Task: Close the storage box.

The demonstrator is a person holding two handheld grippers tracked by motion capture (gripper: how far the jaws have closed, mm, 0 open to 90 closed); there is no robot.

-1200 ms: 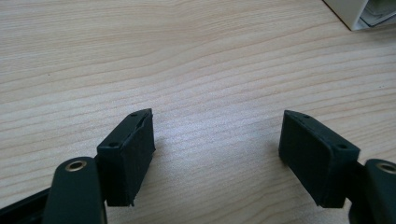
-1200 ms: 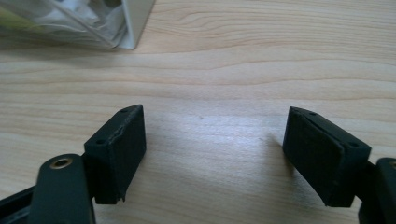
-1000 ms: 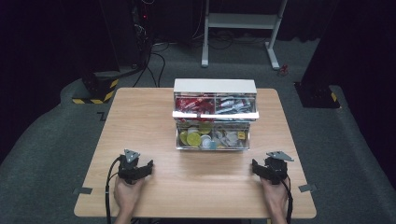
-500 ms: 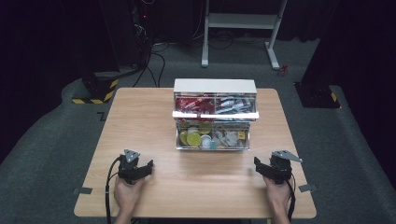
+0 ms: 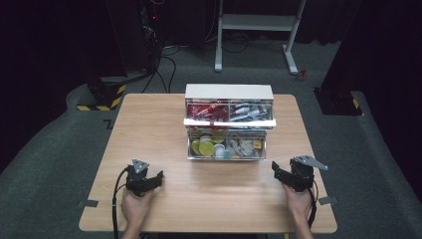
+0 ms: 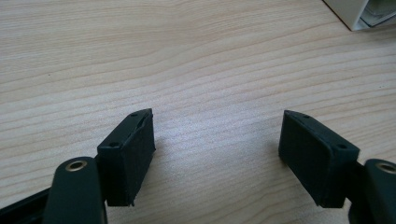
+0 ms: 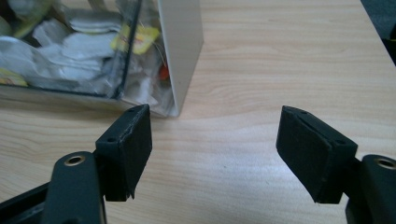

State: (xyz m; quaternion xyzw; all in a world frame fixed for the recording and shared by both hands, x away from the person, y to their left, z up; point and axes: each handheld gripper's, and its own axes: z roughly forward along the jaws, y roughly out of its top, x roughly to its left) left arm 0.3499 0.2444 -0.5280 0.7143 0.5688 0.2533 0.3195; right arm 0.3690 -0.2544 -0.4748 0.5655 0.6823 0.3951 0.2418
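A two-tier clear organizer box (image 5: 229, 124) of packets and capsules stood mid-frame on the wooden table (image 5: 149, 129), its labels unreadable. Left gripper (image 5: 149, 182), lower left, was spread and empty. Right gripper (image 5: 281, 172), lower right, had lifted since earlier, jaws just narrowing on nothing

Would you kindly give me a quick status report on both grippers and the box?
Left gripper open, empty. Right gripper open, empty, jaws just closing. Box untouched. Nothing between.

A drawer box (image 5: 229, 92) stands at the centre of the counter (image 5: 149, 129), lower drawer (image 5: 226, 147) pulled out. Left hand-held gripper (image 5: 158, 178) sits lower left, right hand-held gripper (image 5: 275, 169) lower right, both empty.
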